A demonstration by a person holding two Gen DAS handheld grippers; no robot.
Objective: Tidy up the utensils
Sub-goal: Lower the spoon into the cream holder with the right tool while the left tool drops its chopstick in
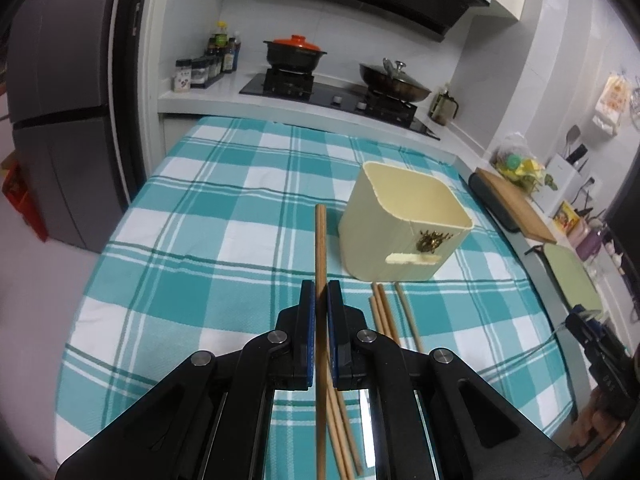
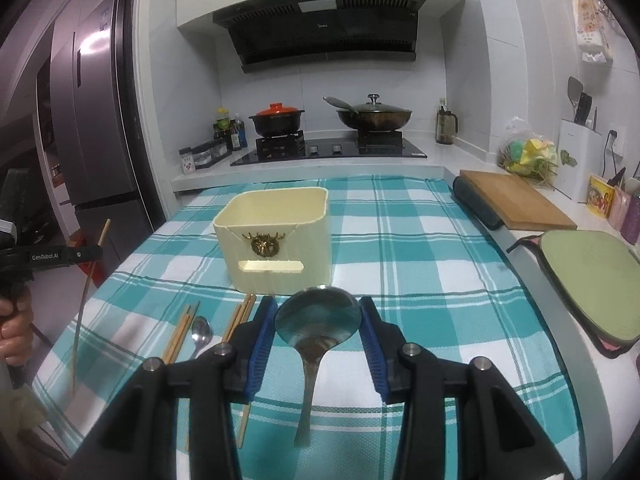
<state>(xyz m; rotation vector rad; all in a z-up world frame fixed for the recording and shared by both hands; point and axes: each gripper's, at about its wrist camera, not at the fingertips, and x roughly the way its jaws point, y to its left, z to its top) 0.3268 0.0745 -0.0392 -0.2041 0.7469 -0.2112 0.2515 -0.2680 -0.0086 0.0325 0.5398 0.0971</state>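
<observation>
Left tongs [image 1: 321, 292]: we clamp one wooden chopstick [image 1: 320, 240] between the blue pads, lifted off the cloth.
Right tongs [image 2: 318, 312]: we hold them wide, their pads either side of the large spoon's [image 2: 316, 320] bowl; contact unclear.
Cream holder [image 2: 276, 236]: upright, just beyond both tongs.
Loose chopsticks [image 1: 384, 316]: flat on the checked tablecloth [image 1: 208, 216], right of our left tongs.
Small spoon [image 2: 201, 332]: left of our right tongs.

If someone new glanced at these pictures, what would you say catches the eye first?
Probably the cream utensil box with its gold emblem, standing open on the teal checked tablecloth. Next, the left hand-held gripper shut on a single wooden chopstick, and the large metal spoon lying between the open fingers of the right hand-held gripper.
</observation>
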